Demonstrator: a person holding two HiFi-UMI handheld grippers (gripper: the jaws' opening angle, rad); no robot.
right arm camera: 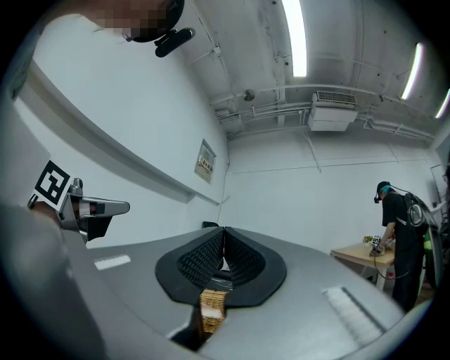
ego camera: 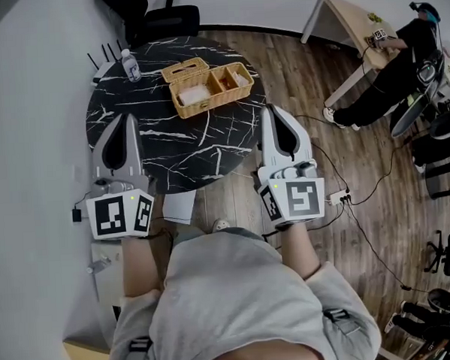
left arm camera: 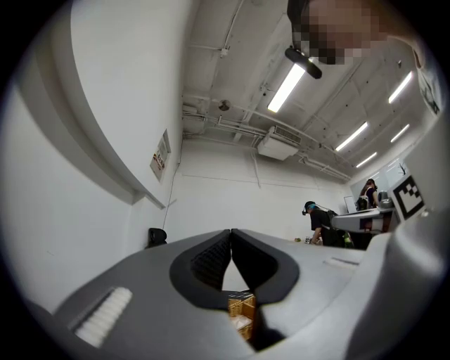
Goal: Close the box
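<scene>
A wicker box stands on the far half of the round black marble table. Its hinged lid is up at the back left, and white contents show inside. My left gripper hovers over the table's left side, short of the box, shut and empty. At the table's right edge my right gripper is also shut with nothing in it. In the left gripper view the jaws meet, and a sliver of the box shows below them. The right gripper view has touching tips above the box.
A water bottle and a black router sit at the table's far left edge. An office chair stands behind the table. A person works at a wooden table to the right. Cables and a power strip lie on the floor.
</scene>
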